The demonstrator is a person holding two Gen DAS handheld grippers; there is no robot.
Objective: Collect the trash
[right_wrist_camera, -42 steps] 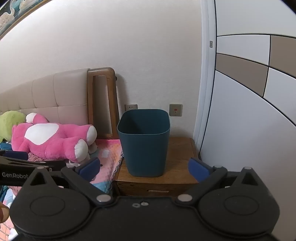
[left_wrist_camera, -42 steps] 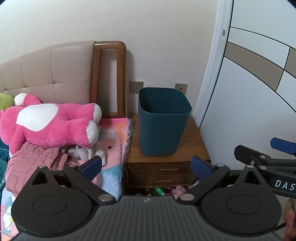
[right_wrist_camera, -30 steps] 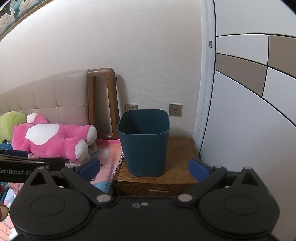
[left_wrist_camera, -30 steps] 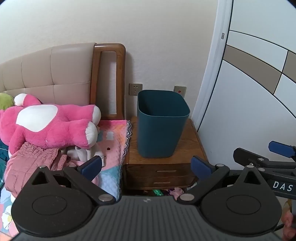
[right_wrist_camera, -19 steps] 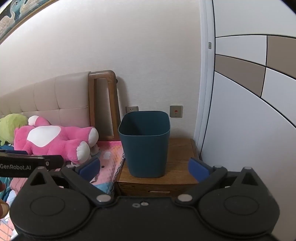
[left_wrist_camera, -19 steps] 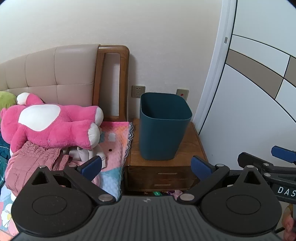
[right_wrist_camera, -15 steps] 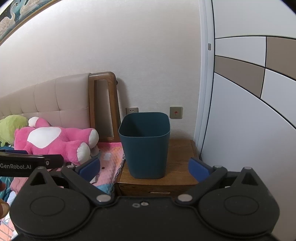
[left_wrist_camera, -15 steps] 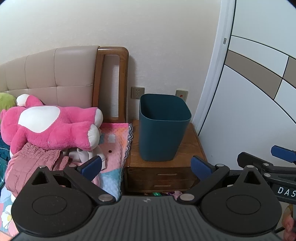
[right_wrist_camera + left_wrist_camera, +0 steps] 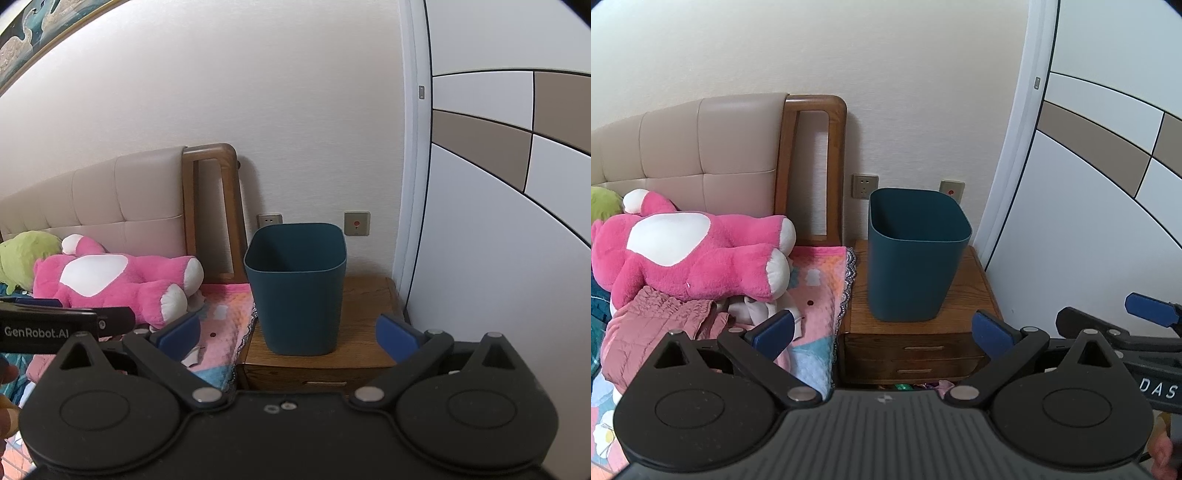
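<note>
A dark teal waste bin (image 9: 916, 254) (image 9: 297, 288) stands upright on a wooden nightstand (image 9: 975, 291) (image 9: 365, 310) against the wall; what shows of its inside is bare. My left gripper (image 9: 882, 332) is open and holds nothing, well short of the bin. My right gripper (image 9: 286, 332) is also open and holds nothing, at a similar distance. Small colourful scraps of trash (image 9: 912, 386) lie on the floor below the nightstand drawers, mostly hidden by the left gripper's body. The right gripper's side shows at the left wrist view's right edge.
A bed (image 9: 816, 284) with a padded headboard stands left of the nightstand, carrying a pink plush toy (image 9: 687, 254) (image 9: 110, 280), a green plush (image 9: 26, 254) and pink clothing (image 9: 653, 321). A white and brown wardrobe door (image 9: 1089, 206) (image 9: 498, 221) closes off the right side.
Both grippers drifted back and up slightly, so the bin and nightstand sit a little farther away. Both stayed open.
</note>
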